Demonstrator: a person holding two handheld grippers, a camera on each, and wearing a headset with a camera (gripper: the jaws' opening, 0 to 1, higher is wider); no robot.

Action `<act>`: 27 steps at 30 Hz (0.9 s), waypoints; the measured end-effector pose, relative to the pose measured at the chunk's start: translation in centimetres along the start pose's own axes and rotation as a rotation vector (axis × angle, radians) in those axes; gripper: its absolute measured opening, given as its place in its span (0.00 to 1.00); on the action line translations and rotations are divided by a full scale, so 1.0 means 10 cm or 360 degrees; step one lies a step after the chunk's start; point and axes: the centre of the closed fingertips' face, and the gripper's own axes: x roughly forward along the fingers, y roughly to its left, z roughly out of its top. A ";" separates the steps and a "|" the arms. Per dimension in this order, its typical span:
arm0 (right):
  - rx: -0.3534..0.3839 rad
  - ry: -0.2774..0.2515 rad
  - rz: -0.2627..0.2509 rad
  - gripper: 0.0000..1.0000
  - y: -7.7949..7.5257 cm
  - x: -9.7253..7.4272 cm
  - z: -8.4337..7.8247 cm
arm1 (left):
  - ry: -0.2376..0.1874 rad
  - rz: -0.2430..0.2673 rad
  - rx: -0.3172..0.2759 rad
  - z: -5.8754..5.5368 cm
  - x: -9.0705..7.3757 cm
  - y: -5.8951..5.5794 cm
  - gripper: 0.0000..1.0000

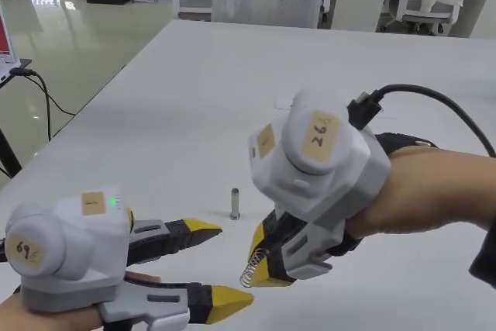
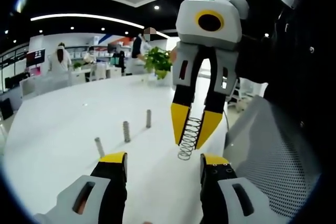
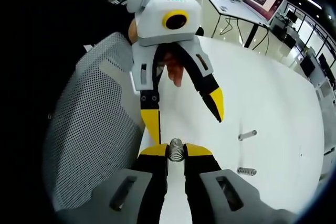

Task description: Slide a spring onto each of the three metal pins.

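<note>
Right gripper (image 1: 260, 261) clamped on spring (image 1: 249, 271), label 26, left gripper (image 1: 219, 265) jaws apart at its 9 o'clock, label 69, pin (image 1: 235, 203) upright at 11 o'clock, open white surface (image 1: 232, 83) beyond.

A: What is held by the right gripper (image 2: 193, 129)?
B: A spring (image 2: 188, 141) is pinched between its yellow tips, above the white table (image 2: 63, 124) and just beyond the left gripper (image 2: 164, 159), whose jaws are spread apart.
A: And to the left?
B: Three upright pins are seen: the near pin (image 2: 99, 146), the middle pin (image 2: 126, 131), wrapped in coils, and the far pin (image 2: 148, 118).
</note>
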 end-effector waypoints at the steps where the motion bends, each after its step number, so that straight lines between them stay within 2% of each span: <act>1: 0.0000 0.0001 -0.0001 0.08 0.00 0.00 0.00 | 0.0000 0.0003 -0.0001 0.00 0.00 0.00 0.53; 5: 0.0003 0.0004 -0.0005 0.08 -0.01 -0.01 -0.02 | -0.0004 0.0052 -0.0011 0.00 -0.02 0.07 0.58; 13: 0.0005 0.0012 -0.0009 0.08 -0.03 -0.01 -0.04 | -0.0001 0.0096 -0.0031 -0.02 -0.04 0.13 0.65; 27: 0.0025 0.0025 -0.0033 0.08 -0.13 -0.07 -0.10 | -0.0010 0.0143 -0.0037 -0.03 -0.06 0.19 0.69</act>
